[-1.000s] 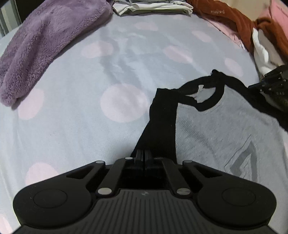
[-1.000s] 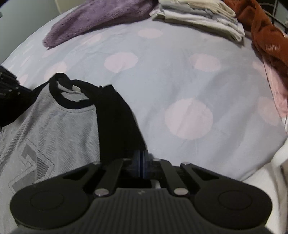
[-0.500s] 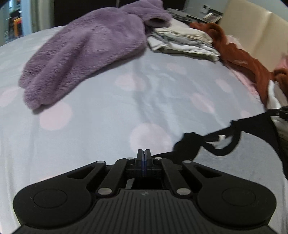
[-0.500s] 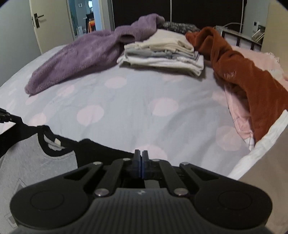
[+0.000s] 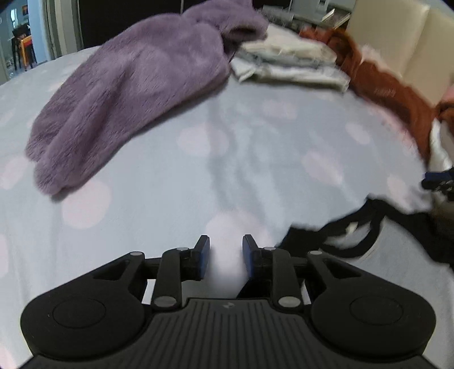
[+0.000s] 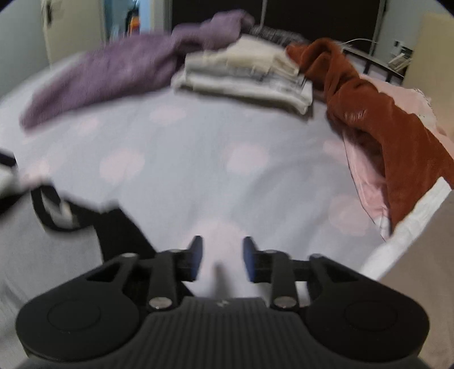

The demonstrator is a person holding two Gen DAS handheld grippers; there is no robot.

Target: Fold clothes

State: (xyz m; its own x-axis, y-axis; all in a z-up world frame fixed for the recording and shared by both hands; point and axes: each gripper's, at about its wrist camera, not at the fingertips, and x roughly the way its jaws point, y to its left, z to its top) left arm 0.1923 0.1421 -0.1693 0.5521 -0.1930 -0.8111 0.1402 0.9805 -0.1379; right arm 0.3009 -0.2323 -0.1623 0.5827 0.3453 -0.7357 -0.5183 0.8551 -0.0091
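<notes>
Folded stack (image 6: 244,76) on bed (image 6: 198,159), between robe (image 6: 113,65) and sweater (image 6: 377,119).

Pretty clearly a bedroom in somebody's home. The bed (image 5: 198,176) fills nearly the whole view, made up with a pale blue sheet dotted in pink. At its far end sits a stack of folded laundry (image 6: 244,76), with a fuzzy purple blanket (image 5: 136,93) to the stack's left and a rust-coloured garment (image 6: 377,125) to its right. Beyond the blanket there's an open doorway (image 6: 127,20).
</notes>
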